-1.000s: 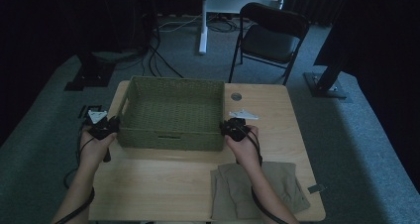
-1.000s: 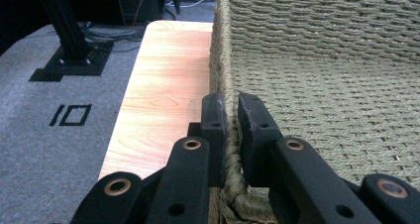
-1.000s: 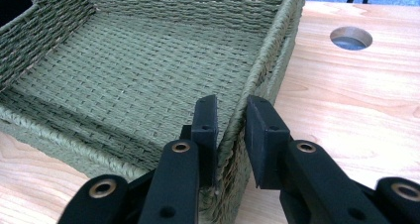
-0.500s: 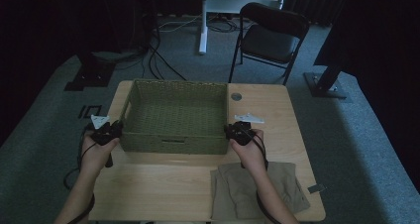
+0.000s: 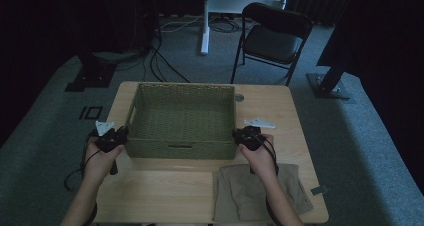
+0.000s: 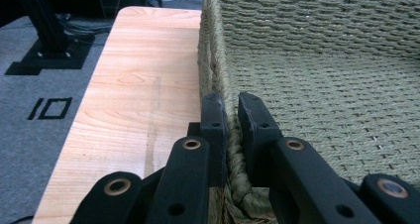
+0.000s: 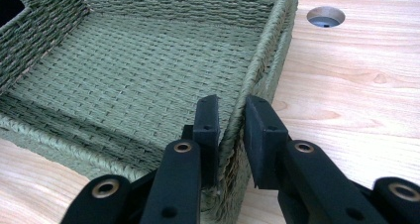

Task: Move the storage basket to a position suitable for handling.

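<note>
**Basket pinched at both side walls, near edge of counter**

Counter (image 5: 165,196): light wood, rounded corners, with a round cable hole (image 5: 239,97) near its far edge, just right of the basket's far right corner.

Basket (image 5: 182,117): green woven, rectangular, empty, upright. It sat on the left-centre of the counter, its front wall facing the person, with a slot handle cut into that wall. In the right gripper view a second handle opening showed in the opposite side wall.

Cloth (image 5: 260,191): khaki, folded, lay flat at the counter's near right corner, close in front of the basket and apart from it. The person's right forearm crossed over it.

Left hand-held gripper (image 5: 114,137): at the basket's left wall near its front corner. In the left gripper view its jaws were clamped on the braided rim, one pad outside, one inside, both pressing the weave.

Right hand-held gripper (image 5: 246,136): at the basket's right wall near the front corner. In the right gripper view the jaws straddled the rim the same way, inner pad on the weave, outer pad against the wall's outside, so pinching the wall.

Each gripper carried a grey three-cornered plate on top, and cables trailed back past the wrists.
</note>
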